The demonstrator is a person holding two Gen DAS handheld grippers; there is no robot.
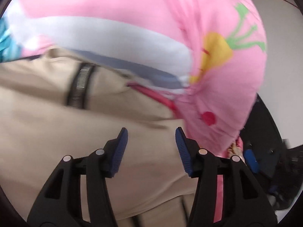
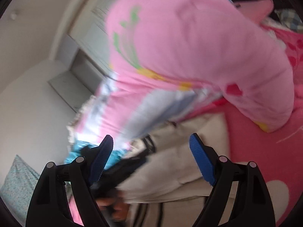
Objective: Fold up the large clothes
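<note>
A: The setting is a bedroom: white wall and cupboard fronts (image 2: 81, 43) behind, and a bed with a hot-pink sheet (image 2: 255, 151) carrying everything. A big pink quilt (image 1: 132, 9) with white and grey stripes and a yellow-and-green print is bunched up over the far part of the bed.

B: And the garment?

A: One beige garment (image 1: 56, 132), with a dark zipper (image 1: 79, 85) showing. It lies on the bed directly under and ahead of the left gripper (image 1: 151, 134), its far edge tucked just beneath the quilt's edge. In the right wrist view it runs from the near edge of the bed diagonally up toward the quilt; that seems its long axis, though blur makes this uncertain.

B: The grippers?

A: Two. The left one has its blue pads spread apart with nothing between them, hovering over the cloth. The right gripper (image 2: 151, 151) is likewise spread wide and holds nothing; the garment lies below and between its fingers.

B: Which is nearer?

A: The left looks closer to the fabric, judging by how the beige fills its view. The left gripper's dark body (image 2: 121, 172) appears in the right wrist view over the garment's left part.

B: Next move?

A: Probably each gripper must drop onto an edge of the beige cloth; the quilt overlapping it could get caught.
</note>
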